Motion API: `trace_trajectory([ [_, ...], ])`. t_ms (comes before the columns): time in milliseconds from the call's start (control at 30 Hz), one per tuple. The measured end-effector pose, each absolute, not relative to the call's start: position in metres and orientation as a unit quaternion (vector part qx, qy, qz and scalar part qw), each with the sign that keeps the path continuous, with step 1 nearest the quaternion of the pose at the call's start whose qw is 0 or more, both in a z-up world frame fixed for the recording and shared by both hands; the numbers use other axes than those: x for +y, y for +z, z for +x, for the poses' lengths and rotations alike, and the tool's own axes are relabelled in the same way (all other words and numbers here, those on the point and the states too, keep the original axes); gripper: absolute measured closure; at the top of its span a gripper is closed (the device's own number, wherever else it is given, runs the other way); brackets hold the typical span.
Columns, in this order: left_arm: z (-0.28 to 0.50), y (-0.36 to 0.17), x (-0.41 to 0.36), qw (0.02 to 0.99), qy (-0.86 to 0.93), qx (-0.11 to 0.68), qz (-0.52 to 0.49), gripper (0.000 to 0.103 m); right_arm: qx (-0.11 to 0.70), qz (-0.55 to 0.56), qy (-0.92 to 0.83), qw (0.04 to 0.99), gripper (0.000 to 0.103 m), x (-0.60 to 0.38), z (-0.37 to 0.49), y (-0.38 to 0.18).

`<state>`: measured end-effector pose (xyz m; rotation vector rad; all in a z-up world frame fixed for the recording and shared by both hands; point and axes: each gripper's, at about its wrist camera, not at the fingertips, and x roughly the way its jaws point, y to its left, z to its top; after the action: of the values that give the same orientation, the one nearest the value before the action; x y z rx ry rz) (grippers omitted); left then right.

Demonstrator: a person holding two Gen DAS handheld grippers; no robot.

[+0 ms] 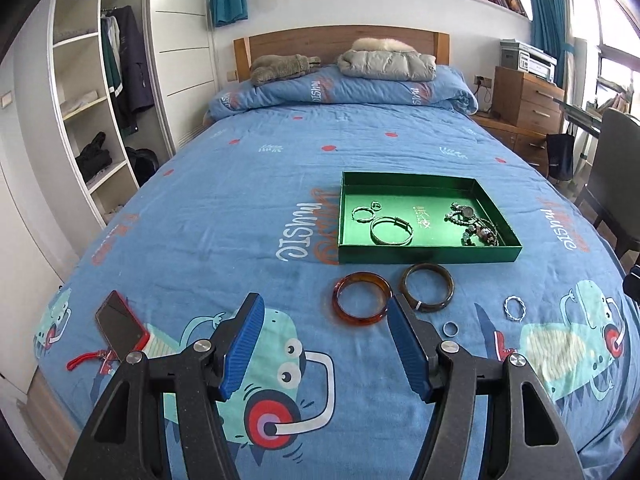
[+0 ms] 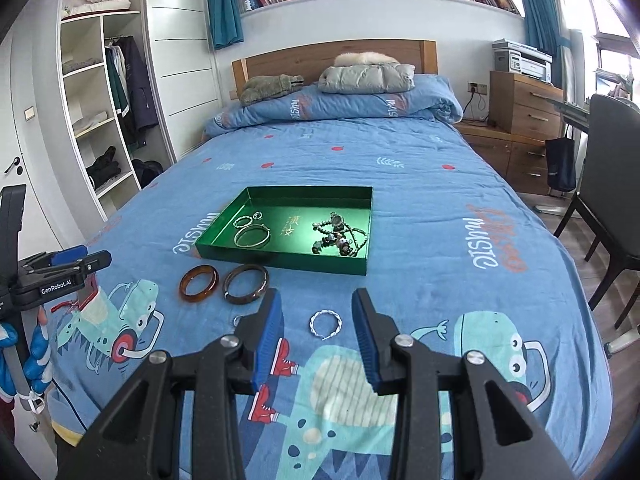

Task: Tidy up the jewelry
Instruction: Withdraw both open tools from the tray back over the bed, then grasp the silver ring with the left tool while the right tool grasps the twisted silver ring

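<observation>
Jewelry tray (image 1: 428,254) holds silver bangles (image 1: 391,231) and beaded strands (image 1: 474,226).

On the bed (image 1: 240,184), the tray (image 1: 424,254) sits right of frame centre, holding bangles at its left and beads (image 1: 472,224) at right. Below it two bangles (image 1: 362,300) lie side by side; a phone (image 1: 120,326) lies lower left.
</observation>
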<state>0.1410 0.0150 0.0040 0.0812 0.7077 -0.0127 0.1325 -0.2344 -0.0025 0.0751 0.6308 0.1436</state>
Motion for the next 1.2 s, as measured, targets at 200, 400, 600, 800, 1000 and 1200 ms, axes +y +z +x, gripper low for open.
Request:
trace_trajectory([
  [200,0.120,0.010,0.010,0.942,-0.008,0.334,0.040,0.039,0.311,0.031,0.072,0.947,0.068,-0.226,0.115,-0.007],
  [400,0.106,0.012,0.005,0.946,-0.007,0.320,0.051,0.032,0.315,0.033,0.075,0.945,0.068,-0.220,0.108,-0.013],
  [600,0.103,0.009,0.002,0.946,-0.010,0.320,0.053,0.030,0.320,0.036,0.077,0.944,0.068,-0.217,0.106,-0.019],
  [800,0.105,0.003,-0.002,0.944,-0.015,0.324,0.055,0.030,0.321,0.036,0.076,0.943,0.068,-0.217,0.107,-0.021],
  [1000,0.111,-0.007,-0.011,0.941,-0.025,0.331,0.061,0.030,0.327,0.041,0.076,0.941,0.068,-0.221,0.114,-0.030],
  [1200,0.120,-0.018,-0.022,0.938,-0.043,0.337,0.062,0.030,0.336,0.042,0.081,0.938,0.068,-0.224,0.122,-0.042],
])
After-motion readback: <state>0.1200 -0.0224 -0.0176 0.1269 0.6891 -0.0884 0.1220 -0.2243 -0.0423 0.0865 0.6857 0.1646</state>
